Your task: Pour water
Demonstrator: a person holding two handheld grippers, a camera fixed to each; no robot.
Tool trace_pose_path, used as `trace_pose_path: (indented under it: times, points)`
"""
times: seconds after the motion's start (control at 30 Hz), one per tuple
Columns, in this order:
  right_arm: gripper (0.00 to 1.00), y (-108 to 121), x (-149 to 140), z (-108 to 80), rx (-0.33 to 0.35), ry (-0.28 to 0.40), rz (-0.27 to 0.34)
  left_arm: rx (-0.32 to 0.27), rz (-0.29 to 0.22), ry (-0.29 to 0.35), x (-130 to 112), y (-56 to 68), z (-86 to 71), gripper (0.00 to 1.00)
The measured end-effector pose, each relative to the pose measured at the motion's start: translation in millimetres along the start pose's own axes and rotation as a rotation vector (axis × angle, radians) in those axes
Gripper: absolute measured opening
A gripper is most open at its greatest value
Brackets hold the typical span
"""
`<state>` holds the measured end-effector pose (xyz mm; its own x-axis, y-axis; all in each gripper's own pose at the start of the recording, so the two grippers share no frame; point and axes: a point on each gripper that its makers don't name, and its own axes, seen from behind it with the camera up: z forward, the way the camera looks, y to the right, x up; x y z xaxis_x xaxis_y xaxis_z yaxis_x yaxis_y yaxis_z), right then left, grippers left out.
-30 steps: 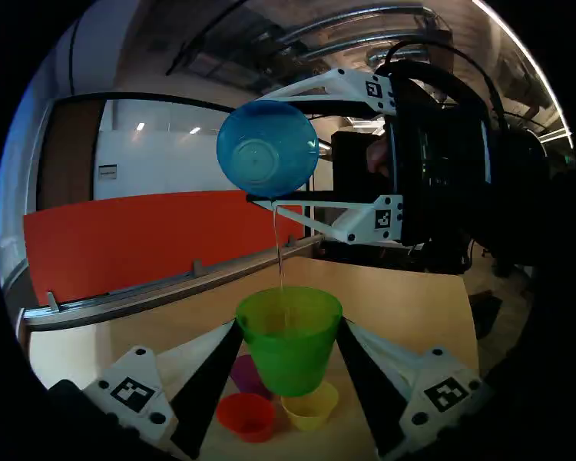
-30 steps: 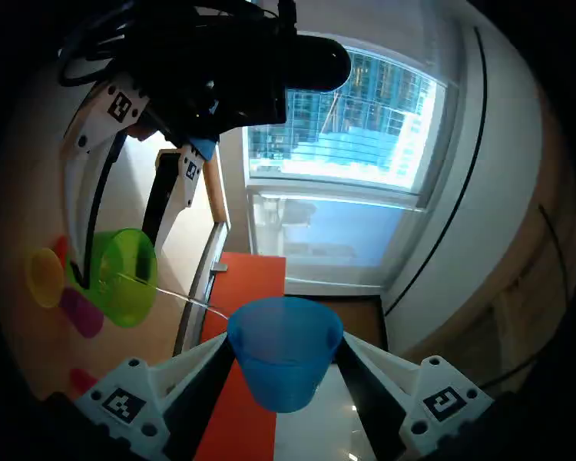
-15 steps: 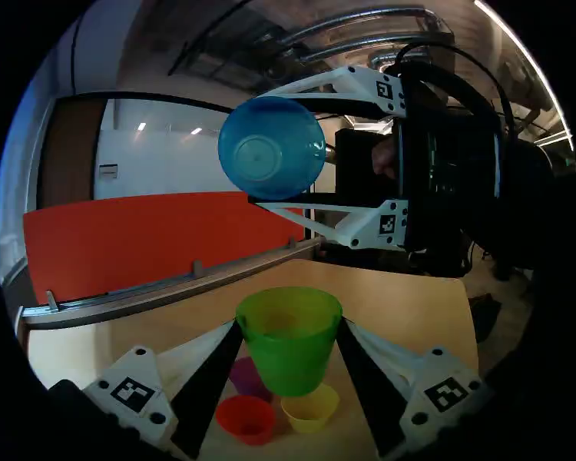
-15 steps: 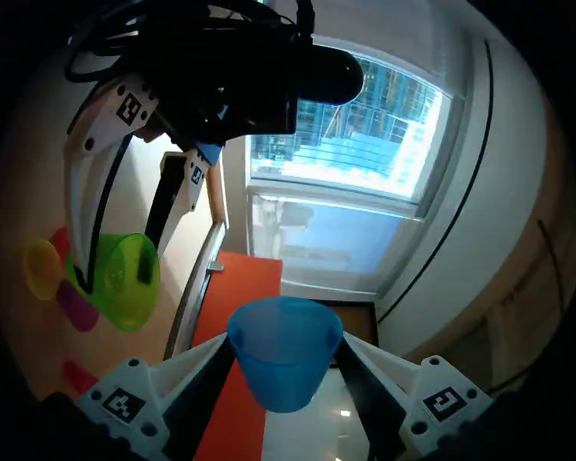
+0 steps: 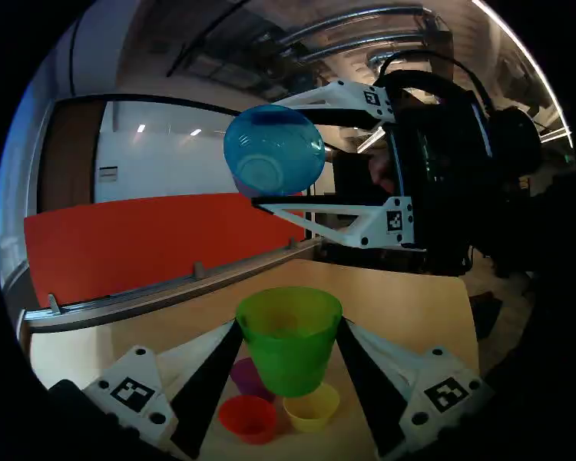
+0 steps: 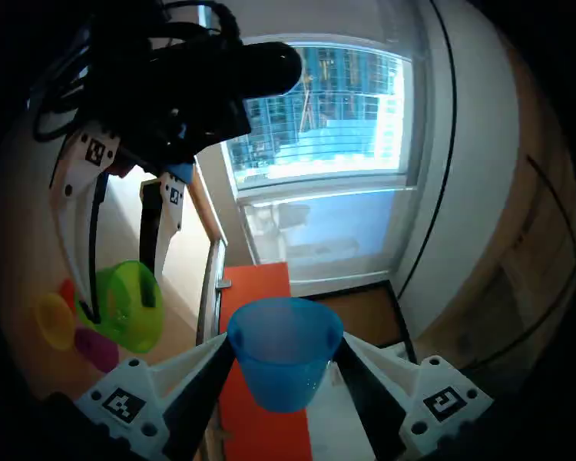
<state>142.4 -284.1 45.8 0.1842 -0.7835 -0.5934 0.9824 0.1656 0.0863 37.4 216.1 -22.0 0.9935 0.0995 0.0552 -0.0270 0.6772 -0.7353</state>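
My left gripper point(image 5: 289, 349) is shut on a green cup point(image 5: 289, 338), held upright above a wooden table point(image 5: 395, 296). Above and beyond it in the left gripper view, my right gripper point(image 5: 288, 154) is shut on a blue cup point(image 5: 273, 150) that lies on its side, mouth toward the green cup. No water stream shows between them. In the right gripper view the blue cup point(image 6: 285, 353) sits between that gripper's fingers point(image 6: 285, 361), and the green cup point(image 6: 130, 300) shows at the left inside the left gripper point(image 6: 119, 296).
Small red point(image 5: 246, 419), yellow point(image 5: 312, 406) and purple point(image 5: 246, 375) cups stand on the table below the green cup. An orange wall panel point(image 5: 134, 238) and a metal rail point(image 5: 173, 284) run behind the table's far edge. A large window point(image 6: 326, 161) is in the right gripper view.
The thin water stream from the blue cup into the green cup has stopped. The blue cup has since tilted back and shifted slightly right and up. The green cup has stayed put.
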Motion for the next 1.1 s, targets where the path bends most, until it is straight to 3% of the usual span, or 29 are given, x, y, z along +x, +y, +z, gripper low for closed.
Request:
trace_pose_path:
  times: [0.37, 0.6, 0.87, 0.97, 1.1]
  points:
    - [0.89, 1, -4, -9.2, 0.016, -0.007, 0.370, -0.001, 0.011, -0.005, 2, 0.6, -2.9, 0.86]
    - [0.89, -8, -7, -15.4, 0.036, -0.019, 0.596, 0.003, 0.009, -0.006, 4, -2.5, -3.7, 0.86]
    - [0.89, -23, -5, -21.2, 0.082, -0.037, 0.894, 0.012, 0.005, -0.011, 3, -7.7, -5.5, 0.86]
    - [0.89, -27, -7, -24.1, 0.096, -0.045, 0.973, 0.016, 0.006, -0.014, 2, -9.3, -6.8, 0.86]
    - [0.89, -32, -15, -29.1, 0.103, -0.056, 1.010, 0.026, 0.003, -0.020, -1, -14.9, -8.8, 0.86]
